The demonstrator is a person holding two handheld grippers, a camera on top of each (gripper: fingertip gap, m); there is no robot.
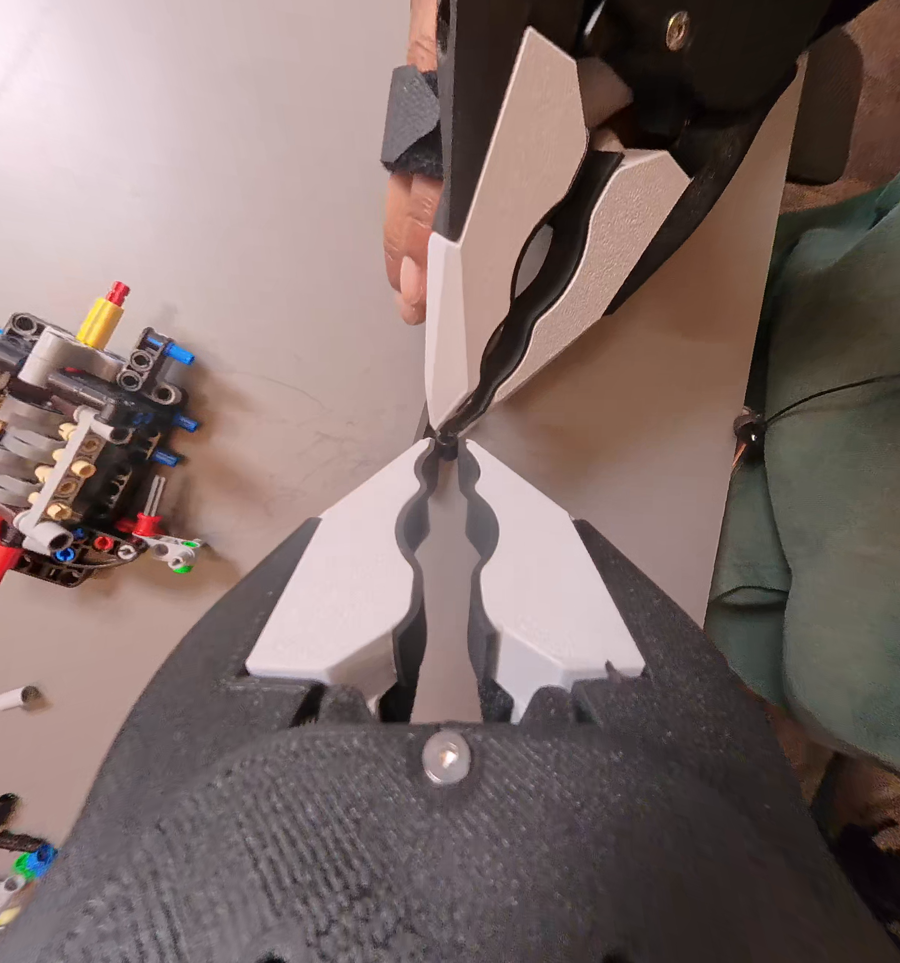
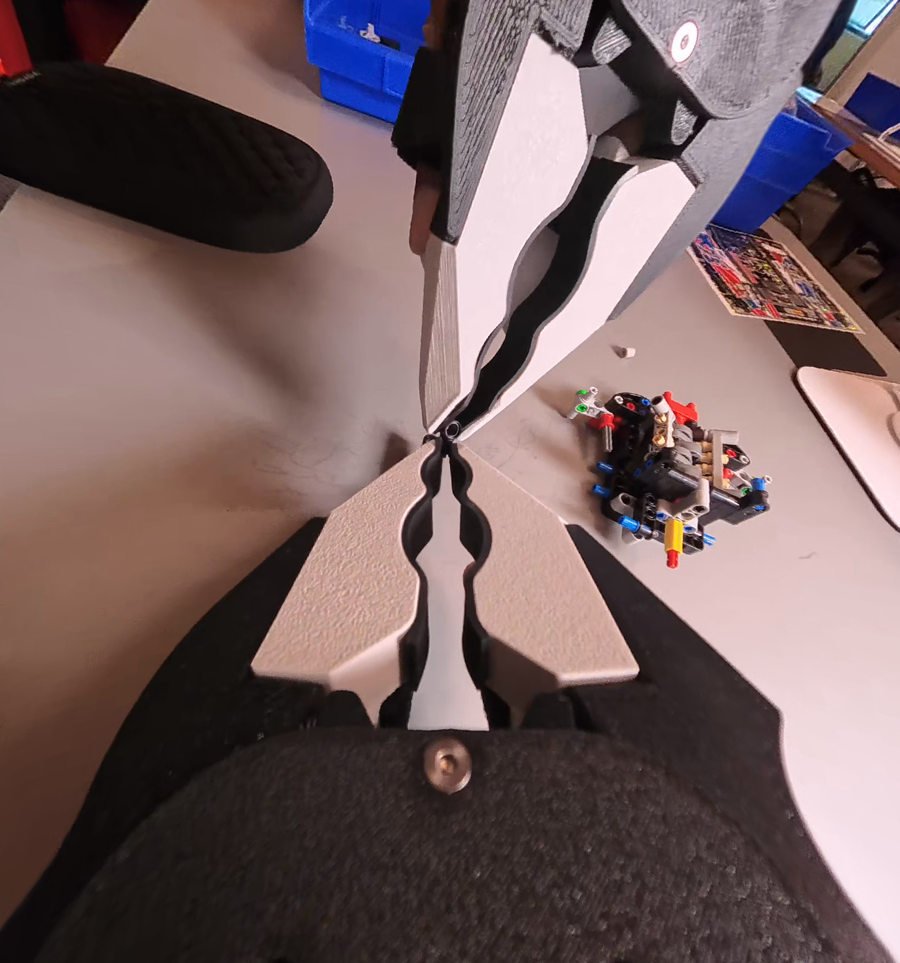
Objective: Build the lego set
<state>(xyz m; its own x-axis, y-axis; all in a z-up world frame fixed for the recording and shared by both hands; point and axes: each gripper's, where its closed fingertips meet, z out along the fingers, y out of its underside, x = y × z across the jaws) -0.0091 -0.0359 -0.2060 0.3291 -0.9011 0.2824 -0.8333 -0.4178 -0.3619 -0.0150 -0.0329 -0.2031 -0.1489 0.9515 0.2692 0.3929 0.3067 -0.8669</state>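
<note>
My left gripper (image 1: pixel 445 452) and my right gripper (image 2: pixel 444 452) meet tip to tip above the table. Both are shut on a small black lego piece (image 1: pixel 447 443), which shows in the right wrist view as a tiny pin with a ring end (image 2: pixel 451 430). I cannot tell if it is one piece or two joined. The right gripper (image 1: pixel 450 419) comes down from the top of the left wrist view; the left gripper (image 2: pixel 445 424) does the same in the right wrist view. The partly built lego model (image 1: pixel 72 448), black and grey with red, blue and yellow parts, lies on the table (image 2: pixel 672 479), apart from both grippers.
A loose white tube (image 1: pixel 18 698) and several small pieces (image 1: pixel 15 865) lie near the model. Blue bins (image 2: pixel 364 57), a printed sheet (image 2: pixel 771 281), a black padded armrest (image 2: pixel 151 156) and a white board (image 2: pixel 865 448) ring the table. A person in a green top (image 1: pixel 828 469) sits at its edge. Only a small space, under 4 cm, lies between the two pairs of fingers.
</note>
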